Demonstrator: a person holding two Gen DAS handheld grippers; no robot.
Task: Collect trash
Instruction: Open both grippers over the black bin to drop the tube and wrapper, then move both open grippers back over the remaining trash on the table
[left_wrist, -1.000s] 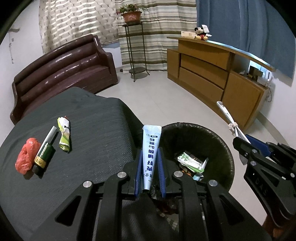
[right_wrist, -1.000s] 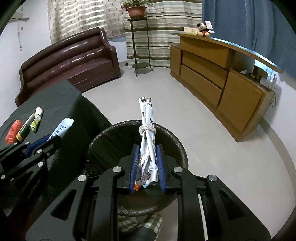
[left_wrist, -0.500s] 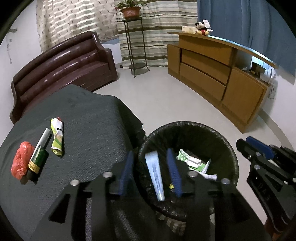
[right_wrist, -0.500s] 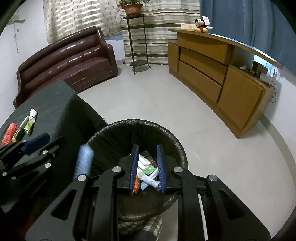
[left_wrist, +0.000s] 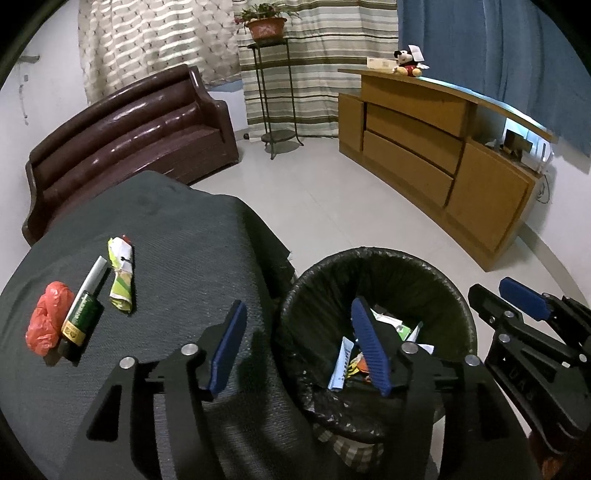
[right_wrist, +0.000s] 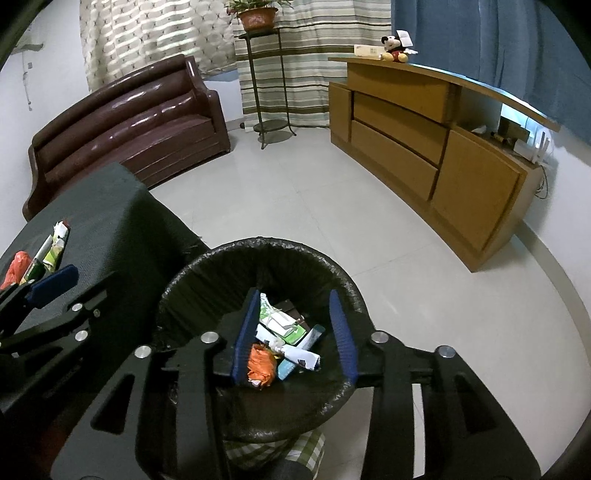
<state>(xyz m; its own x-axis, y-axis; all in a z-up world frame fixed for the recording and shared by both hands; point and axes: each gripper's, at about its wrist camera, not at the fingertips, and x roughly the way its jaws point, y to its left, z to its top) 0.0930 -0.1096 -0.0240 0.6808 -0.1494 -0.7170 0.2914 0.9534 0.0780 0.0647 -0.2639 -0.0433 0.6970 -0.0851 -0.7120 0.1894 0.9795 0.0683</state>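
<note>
We take the bin (left_wrist: 373, 258) as our landmark: a round basket lined with a black bag, standing on the pale floor just beside the dark-clothed table (left_wrist: 177, 266).

Left of the bin, on the table:
- Red plastic wad (left_wrist: 46, 321), farthest from the bin.
- Green-labelled tube (left_wrist: 82, 318) with a long pale neck, touching the red wad.
- Crumpled green-and-white wrapper (left_wrist: 121, 277), just beside the tube, on its bin side.

At the bin's left edge:
- Left gripper (left_wrist: 299, 343), jaws spread wide and holding nothing; we see one blue pad over the table, the other over the bin's mouth.

Inside the bin:
- Pale blue sachet (left_wrist: 341, 363), leaning against the liner.
- Orange crumpled scrap (right_wrist: 261, 363), white knotted wrapper (right_wrist: 295, 352) and green-and-white packet (right_wrist: 282, 321), heaped together.

Over the bin's mouth:
- Right gripper (right_wrist: 293, 332), jaws well apart and empty, directly above the heap.
</note>
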